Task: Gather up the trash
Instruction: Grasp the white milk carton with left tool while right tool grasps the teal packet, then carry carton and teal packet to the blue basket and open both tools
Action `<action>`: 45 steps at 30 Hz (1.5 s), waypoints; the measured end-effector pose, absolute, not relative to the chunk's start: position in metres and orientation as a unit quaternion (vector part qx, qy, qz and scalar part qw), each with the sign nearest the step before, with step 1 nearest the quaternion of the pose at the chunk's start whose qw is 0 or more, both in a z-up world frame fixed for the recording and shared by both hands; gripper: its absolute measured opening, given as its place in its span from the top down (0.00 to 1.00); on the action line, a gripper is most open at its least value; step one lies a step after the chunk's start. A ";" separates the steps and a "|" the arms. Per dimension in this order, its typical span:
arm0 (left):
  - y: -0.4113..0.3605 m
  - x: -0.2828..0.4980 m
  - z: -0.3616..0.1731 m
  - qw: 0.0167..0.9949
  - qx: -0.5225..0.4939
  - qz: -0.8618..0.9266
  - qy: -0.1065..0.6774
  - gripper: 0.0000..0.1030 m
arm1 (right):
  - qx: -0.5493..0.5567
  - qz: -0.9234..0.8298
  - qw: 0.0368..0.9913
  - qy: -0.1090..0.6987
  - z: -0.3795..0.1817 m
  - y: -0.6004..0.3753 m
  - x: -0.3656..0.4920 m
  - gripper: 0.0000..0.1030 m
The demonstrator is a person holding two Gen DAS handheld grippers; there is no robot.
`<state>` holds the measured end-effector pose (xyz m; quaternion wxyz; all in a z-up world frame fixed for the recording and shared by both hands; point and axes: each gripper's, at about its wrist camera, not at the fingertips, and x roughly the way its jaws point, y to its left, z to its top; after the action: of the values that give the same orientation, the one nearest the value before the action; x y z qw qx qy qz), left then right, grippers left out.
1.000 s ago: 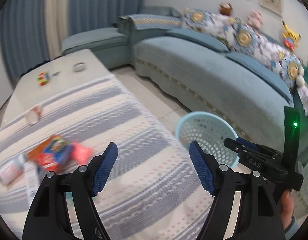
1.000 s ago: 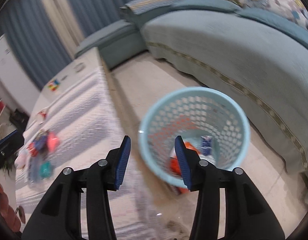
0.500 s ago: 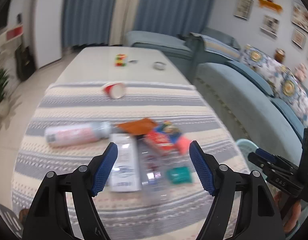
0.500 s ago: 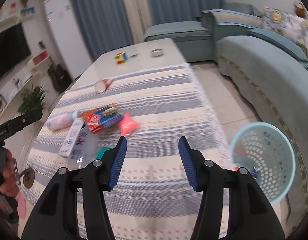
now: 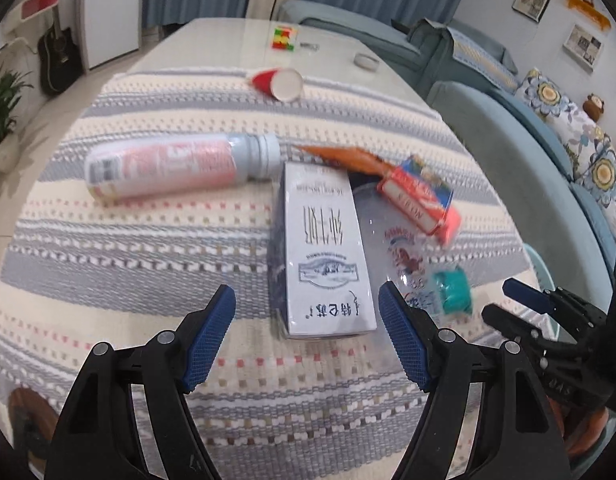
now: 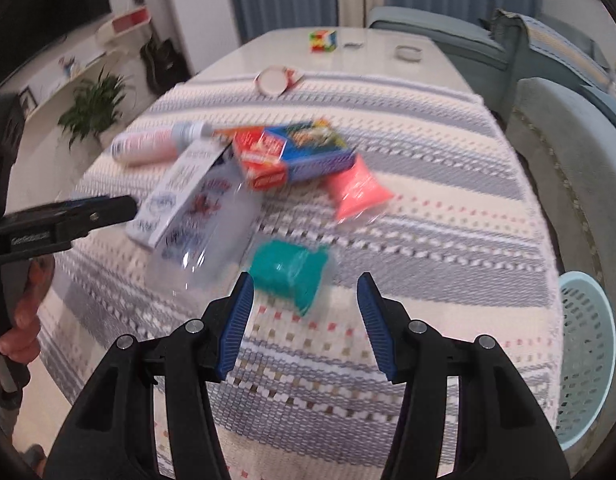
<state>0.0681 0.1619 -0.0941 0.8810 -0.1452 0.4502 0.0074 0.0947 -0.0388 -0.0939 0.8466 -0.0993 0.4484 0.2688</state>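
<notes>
Trash lies on a striped tablecloth (image 5: 128, 264). A white carton (image 5: 321, 256) lies just ahead of my open left gripper (image 5: 306, 344). Beside it are a pink bottle (image 5: 176, 168), a clear plastic bottle (image 5: 403, 256), a red-blue box (image 5: 419, 200), an orange wrapper (image 5: 343, 156) and a teal packet (image 5: 451, 286). My open right gripper (image 6: 304, 320) hovers just short of the teal packet (image 6: 290, 270), with a pink packet (image 6: 357, 192) and the box (image 6: 292, 154) beyond. The light blue basket (image 6: 587, 356) stands on the floor at right.
A tipped red paper cup (image 5: 280, 82), a colourful cube (image 5: 284, 38) and a small round dish (image 5: 365, 60) lie farther back on the table. A blue sofa (image 5: 527, 128) runs along the right. A plant (image 6: 92, 108) and a guitar (image 5: 60, 60) stand at left.
Both grippers swung from the basket side to the table and closed in on the trash pile. Both stay open and empty.
</notes>
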 end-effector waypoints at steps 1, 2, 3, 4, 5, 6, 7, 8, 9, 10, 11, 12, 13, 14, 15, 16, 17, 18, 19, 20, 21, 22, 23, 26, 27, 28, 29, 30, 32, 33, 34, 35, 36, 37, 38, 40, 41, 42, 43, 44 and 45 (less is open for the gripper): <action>0.161 0.070 -0.098 0.880 -0.144 0.007 0.453 0.30 | -0.106 0.268 0.845 0.450 -0.097 -0.038 0.094 0.46; 0.159 0.073 -0.102 0.877 -0.142 0.007 0.459 0.30 | -0.115 0.267 0.844 0.451 -0.101 -0.036 0.093 0.43; 0.158 0.075 -0.107 0.875 -0.140 0.009 0.463 0.30 | -0.124 0.268 0.842 0.452 -0.104 -0.035 0.093 0.43; 0.158 0.076 -0.111 0.875 -0.138 0.010 0.465 0.29 | -0.130 0.271 0.839 0.455 -0.108 -0.033 0.093 0.43; 0.158 0.076 -0.113 0.875 -0.139 0.008 0.463 0.30 | -0.133 0.272 0.837 0.456 -0.110 -0.031 0.093 0.43; 0.157 0.079 -0.116 0.873 -0.139 0.008 0.467 0.30 | -0.138 0.272 0.835 0.458 -0.113 -0.029 0.094 0.43; 0.157 0.080 -0.118 0.872 -0.136 0.011 0.470 0.30 | -0.141 0.273 0.834 0.459 -0.116 -0.027 0.096 0.42; 0.156 0.081 -0.120 0.871 -0.134 0.012 0.473 0.30 | -0.143 0.273 0.833 0.460 -0.118 -0.025 0.097 0.42; 0.155 0.082 -0.121 0.870 -0.133 0.011 0.475 0.30 | -0.146 0.272 0.831 0.462 -0.121 -0.023 0.100 0.42; 0.155 0.084 -0.122 0.869 -0.133 0.009 0.477 0.30 | -0.148 0.271 0.831 0.463 -0.123 -0.021 0.103 0.41; 0.154 0.085 -0.123 0.868 -0.133 0.007 0.478 0.30 | -0.148 0.271 0.830 0.464 -0.125 -0.019 0.105 0.41; 0.153 0.089 -0.123 0.868 -0.131 0.006 0.479 0.30 | -0.149 0.270 0.830 0.464 -0.127 -0.017 0.109 0.40; 0.152 0.091 -0.124 0.868 -0.128 0.009 0.480 0.30 | -0.152 0.268 0.832 0.461 -0.127 -0.016 0.112 0.38; 0.152 0.093 -0.125 0.867 -0.126 0.012 0.482 0.30 | -0.156 0.266 0.833 0.459 -0.127 -0.014 0.114 0.35; 0.153 0.095 -0.126 0.867 -0.127 0.011 0.482 0.30 | -0.160 0.264 0.834 0.457 -0.127 -0.012 0.117 0.33; 0.155 0.097 -0.127 0.866 -0.130 0.010 0.483 0.30 | -0.162 0.264 0.834 0.456 -0.128 -0.012 0.119 0.32; 0.155 0.098 -0.127 0.865 -0.132 0.010 0.484 0.30 | -0.164 0.264 0.835 0.455 -0.128 -0.011 0.121 0.29; 0.156 0.099 -0.128 0.866 -0.131 0.011 0.482 0.30 | -0.167 0.263 0.836 0.451 -0.127 -0.012 0.123 0.28; 0.156 0.100 -0.129 0.867 -0.127 0.013 0.482 0.30 | -0.170 0.262 0.837 0.449 -0.127 -0.012 0.125 0.27; 0.156 0.101 -0.130 0.868 -0.126 0.012 0.481 0.30 | -0.171 0.262 0.838 0.446 -0.126 -0.013 0.126 0.27; 0.156 0.102 -0.130 0.869 -0.123 0.012 0.480 0.30 | -0.171 0.266 0.840 0.442 -0.124 -0.014 0.126 0.27; 0.155 0.102 -0.130 0.869 -0.119 0.013 0.480 0.30 | -0.171 0.269 0.840 0.439 -0.123 -0.014 0.127 0.27; 0.154 0.104 -0.130 0.870 -0.116 0.014 0.480 0.30 | -0.174 0.271 0.839 0.438 -0.123 -0.014 0.128 0.27; 0.152 0.109 -0.131 0.871 -0.102 0.021 0.480 0.31 | -0.185 0.272 0.837 0.438 -0.126 -0.010 0.130 0.27; 0.151 0.110 -0.131 0.871 -0.101 0.023 0.480 0.31 | -0.183 0.272 0.836 0.440 -0.127 -0.010 0.132 0.28; 0.152 0.112 -0.132 0.871 -0.100 0.023 0.480 0.31 | -0.178 0.273 0.836 0.441 -0.128 -0.011 0.134 0.31; 0.151 0.112 -0.132 0.872 -0.096 0.026 0.480 0.32 | -0.173 0.275 0.836 0.443 -0.129 -0.011 0.134 0.42; 0.151 0.112 -0.132 0.872 -0.089 0.032 0.480 0.38 | -0.165 0.278 0.836 0.443 -0.128 -0.013 0.134 0.47; 0.150 0.113 -0.132 0.873 -0.075 0.041 0.479 0.44 | -0.159 0.284 0.837 0.440 -0.125 -0.015 0.131 0.58; 0.150 0.110 -0.131 0.874 -0.076 0.041 0.478 0.44 | -0.157 0.284 0.839 0.437 -0.123 -0.016 0.129 0.59; 0.152 0.107 -0.130 0.877 -0.081 0.043 0.472 0.45 | -0.154 0.284 0.842 0.432 -0.121 -0.018 0.126 0.59; 0.154 0.103 -0.126 0.881 -0.091 0.042 0.462 0.45 | -0.152 0.282 0.845 0.427 -0.117 -0.020 0.123 0.60; 0.155 0.099 -0.124 0.884 -0.098 0.038 0.456 0.46 | -0.150 0.280 0.849 0.423 -0.113 -0.022 0.120 0.61; 0.155 0.095 -0.118 0.888 -0.105 0.031 0.447 0.46 | -0.147 0.278 0.852 0.418 -0.109 -0.025 0.118 0.61; 0.155 0.090 -0.112 0.893 -0.108 0.028 0.436 0.46 | -0.141 0.275 0.857 0.413 -0.103 -0.029 0.116 0.61; 0.152 0.081 -0.095 0.904 -0.112 0.019 0.411 0.46 | -0.126 0.262 0.869 0.400 -0.087 -0.040 0.113 0.61; 0.150 0.078 -0.086 0.909 -0.115 0.014 0.401 0.46 | -0.118 0.258 0.874 0.395 -0.082 -0.045 0.112 0.61; 0.147 0.076 -0.077 0.913 -0.115 0.010 0.392 0.46 | -0.107 0.250 0.881 0.388 -0.072 -0.053 0.112 0.61; 0.143 0.074 -0.068 0.917 -0.112 0.007 0.383 0.46 | -0.098 0.242 0.887 0.382 -0.064 -0.060 0.111 0.61; 0.138 0.072 -0.060 0.920 -0.109 0.003 0.376 0.46 | -0.090 0.237 0.891 0.376 -0.058 -0.066 0.111 0.61; 0.131 0.071 -0.049 0.924 -0.104 -0.004 0.367 0.46 | -0.080 0.229 0.898 0.369 -0.048 -0.075 0.110 0.61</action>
<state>0.0713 0.1307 -0.0486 0.9245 -0.1039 0.3668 -0.0045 0.1104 -0.0747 -0.0480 0.8975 -0.0796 0.3686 0.2286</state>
